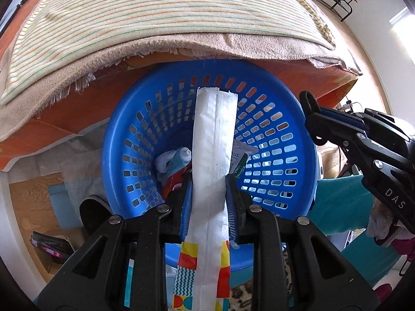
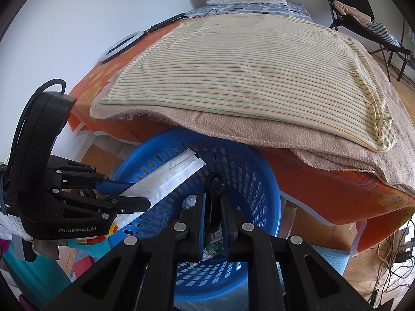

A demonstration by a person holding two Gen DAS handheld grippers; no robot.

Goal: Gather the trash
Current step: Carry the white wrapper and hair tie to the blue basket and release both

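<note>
My left gripper (image 1: 209,181) is shut on a long white wrapper (image 1: 214,140) with a colourful printed end, held over the open mouth of the blue perforated basket (image 1: 272,155). The wrapper also shows in the right wrist view (image 2: 168,178), held by the left gripper (image 2: 145,197) above the basket (image 2: 259,197). My right gripper (image 2: 212,202) is shut on a black looped band (image 2: 215,181) over the basket; it also shows in the left wrist view (image 1: 311,108). The basket holds a tube (image 1: 179,158), a green and white packet (image 1: 240,163) and red wrappers.
The basket stands on the floor against a bed with an orange sheet (image 2: 324,181), a beige blanket (image 2: 233,127) and a striped cloth (image 2: 246,72). A teal cloth (image 1: 337,202) and a black shoe (image 1: 93,215) lie beside the basket. A ring light (image 2: 122,46) lies on the bed.
</note>
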